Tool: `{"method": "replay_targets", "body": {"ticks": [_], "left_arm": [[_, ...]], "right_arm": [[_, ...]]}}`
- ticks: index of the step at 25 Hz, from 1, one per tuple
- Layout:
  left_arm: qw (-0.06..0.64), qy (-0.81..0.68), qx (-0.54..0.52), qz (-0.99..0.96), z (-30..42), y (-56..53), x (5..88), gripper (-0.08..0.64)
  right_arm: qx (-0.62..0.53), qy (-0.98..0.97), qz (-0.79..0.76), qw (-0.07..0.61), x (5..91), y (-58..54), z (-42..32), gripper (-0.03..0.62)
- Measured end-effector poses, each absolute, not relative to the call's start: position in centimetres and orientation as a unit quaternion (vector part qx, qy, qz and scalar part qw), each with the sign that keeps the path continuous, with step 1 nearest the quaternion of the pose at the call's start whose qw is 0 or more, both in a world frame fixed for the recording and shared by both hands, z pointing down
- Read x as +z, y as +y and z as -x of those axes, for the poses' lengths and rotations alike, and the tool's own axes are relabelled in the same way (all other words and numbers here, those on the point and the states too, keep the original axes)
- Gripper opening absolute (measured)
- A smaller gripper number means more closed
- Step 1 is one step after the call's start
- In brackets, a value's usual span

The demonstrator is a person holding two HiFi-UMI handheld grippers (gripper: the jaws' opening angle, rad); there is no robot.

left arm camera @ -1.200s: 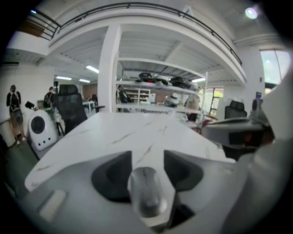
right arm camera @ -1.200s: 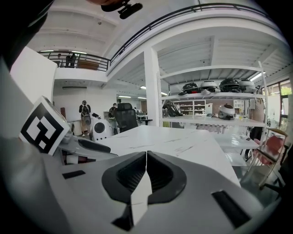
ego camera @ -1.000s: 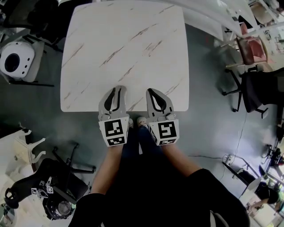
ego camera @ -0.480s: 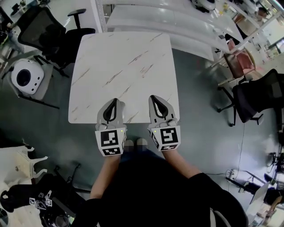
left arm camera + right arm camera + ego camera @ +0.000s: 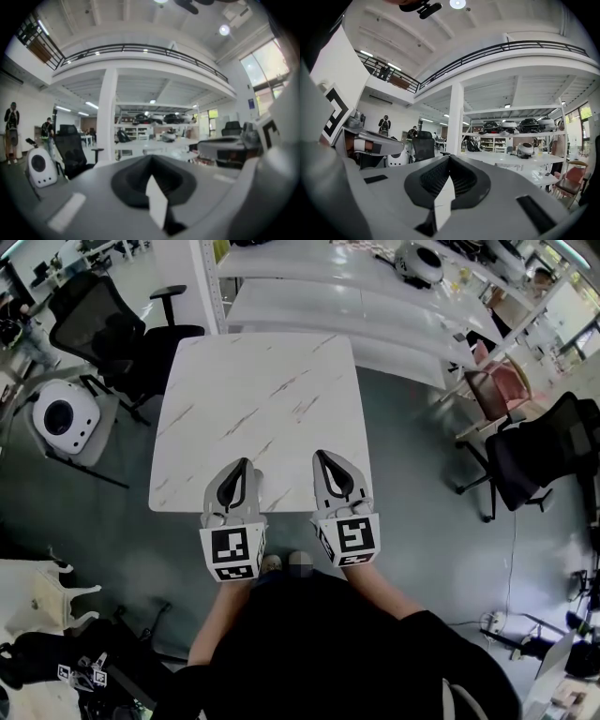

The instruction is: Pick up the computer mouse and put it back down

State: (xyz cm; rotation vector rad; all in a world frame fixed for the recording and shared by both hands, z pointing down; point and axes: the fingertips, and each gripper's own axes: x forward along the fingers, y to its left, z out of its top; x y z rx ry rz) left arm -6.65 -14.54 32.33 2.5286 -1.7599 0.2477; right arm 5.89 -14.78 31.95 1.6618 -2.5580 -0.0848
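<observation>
Your left gripper (image 5: 245, 464) and right gripper (image 5: 322, 456) sit pinched shut, empty, over the table's (image 5: 262, 381) near edge, no mouse in sight; probably light and slick, so squeeze its sides.

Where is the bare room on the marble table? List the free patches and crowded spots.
The marble table is bare, from the far edge by the white bench to the near edge, where the left gripper and right gripper, both shut and empty, overlap it. Crowded: the floor at left by the black chair, and at right by the dark chairs.
</observation>
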Motion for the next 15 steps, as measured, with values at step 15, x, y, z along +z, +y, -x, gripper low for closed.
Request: {"method": "replay_targets", "body": {"ticks": [15], "left_arm": [[0.021,-0.568,0.070,-0.819,6.6,-13.1,31.9,0.008]], "right_arm": [[-0.029,-0.833,-0.550,0.046,31.9,-13.3,-6.4,0.018]]}}
